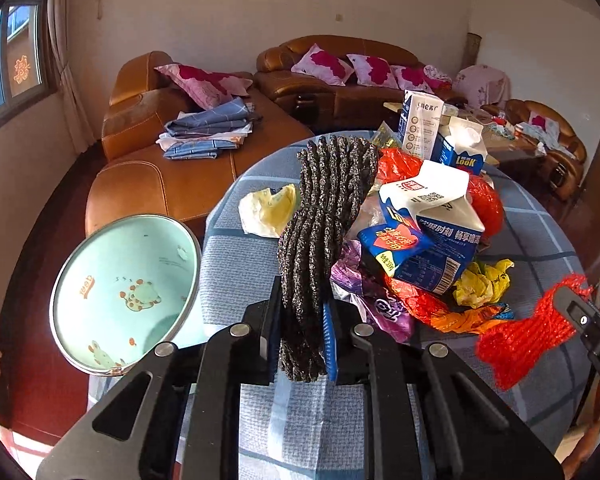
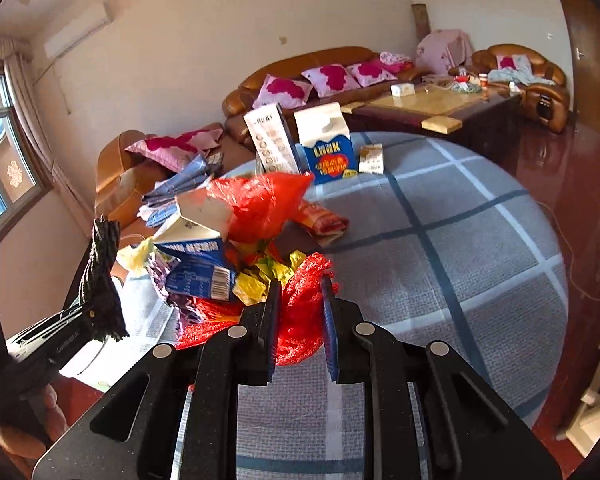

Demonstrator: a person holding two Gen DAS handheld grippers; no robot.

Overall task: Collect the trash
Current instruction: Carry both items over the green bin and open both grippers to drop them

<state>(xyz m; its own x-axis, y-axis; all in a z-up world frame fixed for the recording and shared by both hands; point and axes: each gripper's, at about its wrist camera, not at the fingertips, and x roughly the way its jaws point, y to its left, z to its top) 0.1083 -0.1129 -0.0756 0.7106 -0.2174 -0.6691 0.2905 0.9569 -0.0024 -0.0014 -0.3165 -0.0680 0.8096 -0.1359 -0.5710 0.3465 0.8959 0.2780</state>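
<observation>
The left gripper (image 1: 300, 320) fingers clamp a black speckled mesh bundle (image 1: 324, 216); the right gripper (image 2: 300, 320) fingers pinch red netting (image 2: 304, 292). Both hang over the counter (image 2: 460, 280). Carry the bundle left, release above the bin (image 1: 124, 292), without snagging the carton (image 1: 424, 232).

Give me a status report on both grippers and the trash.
Left gripper shut on dark ribbed sheet. Right gripper shut on red mesh net. Trash pile on table; bin alongside.
</observation>
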